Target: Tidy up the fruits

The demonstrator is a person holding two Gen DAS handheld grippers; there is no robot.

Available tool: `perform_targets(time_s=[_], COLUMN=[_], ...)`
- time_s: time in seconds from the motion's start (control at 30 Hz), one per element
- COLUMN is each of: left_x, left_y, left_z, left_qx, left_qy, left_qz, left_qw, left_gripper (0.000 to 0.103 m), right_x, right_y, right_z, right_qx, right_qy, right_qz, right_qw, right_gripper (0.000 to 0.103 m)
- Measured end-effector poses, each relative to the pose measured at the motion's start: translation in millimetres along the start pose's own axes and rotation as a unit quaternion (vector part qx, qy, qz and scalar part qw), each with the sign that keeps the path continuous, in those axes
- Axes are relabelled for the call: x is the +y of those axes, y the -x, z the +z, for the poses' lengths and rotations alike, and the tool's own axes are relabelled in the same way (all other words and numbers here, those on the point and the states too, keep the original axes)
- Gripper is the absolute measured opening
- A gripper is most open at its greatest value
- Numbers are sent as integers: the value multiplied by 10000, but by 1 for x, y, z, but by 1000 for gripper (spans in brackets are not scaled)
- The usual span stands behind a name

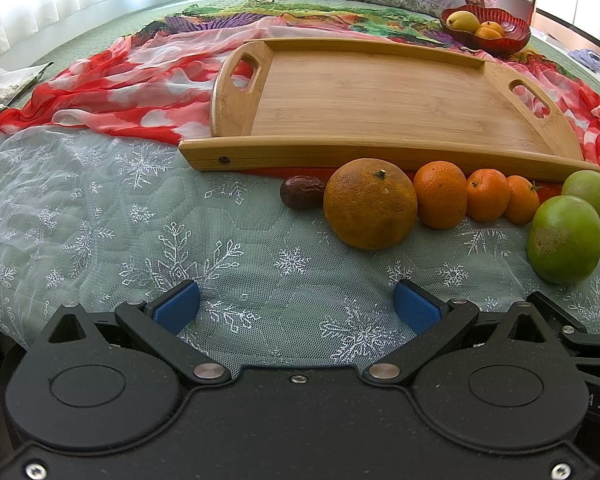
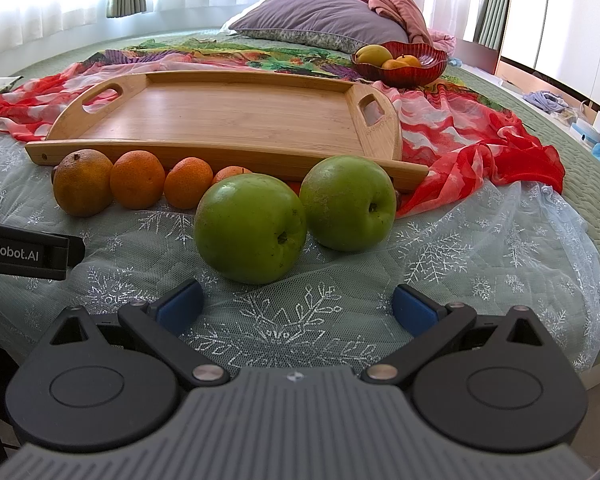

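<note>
A rectangular bamboo tray with cut-out handles (image 1: 364,92) lies bare on a red-and-white sheer scarf (image 1: 132,92); along its near edge sit a dark date (image 1: 302,192), a large dull orange (image 1: 370,204), three small tangerines (image 1: 486,195) and two green apples (image 2: 250,228). A red glass bowl (image 2: 404,65) holds more fruit beyond. Left gripper (image 1: 298,308) and right gripper (image 2: 298,308) — both jaws wide, holding nothing.
</note>
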State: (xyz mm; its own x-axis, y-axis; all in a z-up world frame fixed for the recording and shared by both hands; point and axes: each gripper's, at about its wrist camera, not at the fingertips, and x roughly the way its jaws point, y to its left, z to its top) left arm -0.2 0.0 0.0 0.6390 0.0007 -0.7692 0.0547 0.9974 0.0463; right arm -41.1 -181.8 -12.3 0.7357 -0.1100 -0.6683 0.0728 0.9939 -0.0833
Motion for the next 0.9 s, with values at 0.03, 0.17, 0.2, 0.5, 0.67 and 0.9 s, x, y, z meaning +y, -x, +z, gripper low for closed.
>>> perform_targets(time_s=[0.03,0.17,0.2,0.5,0.67,0.9], left_x=[0,0,0,0,-2,-1], left_y=[0,0,0,0,1,6], left_z=[0,0,0,0,-1,-11], left_qx=[-1,3,3,-2,-94,-408], left_qy=[0,7,10,7,-41,37], left_qz=[0,3,2,5,95,25], left_qw=[10000,10000,10000,10000,9999,9992], left_gripper=[103,103,103,103,103,103], right_x=[0,0,0,0,-1,-3], right_y=[0,0,0,0,2,1], right_z=[0,0,0,-1,0,-5], right_qx=[-1,-4,-3,-9,-20,-97], right_qy=[2,2,2,3,-6,30], right_qz=[0,0,0,8,34,134], right_qw=[10000,10000,10000,10000,10000,9999], right_gripper=[103,103,103,103,103,103])
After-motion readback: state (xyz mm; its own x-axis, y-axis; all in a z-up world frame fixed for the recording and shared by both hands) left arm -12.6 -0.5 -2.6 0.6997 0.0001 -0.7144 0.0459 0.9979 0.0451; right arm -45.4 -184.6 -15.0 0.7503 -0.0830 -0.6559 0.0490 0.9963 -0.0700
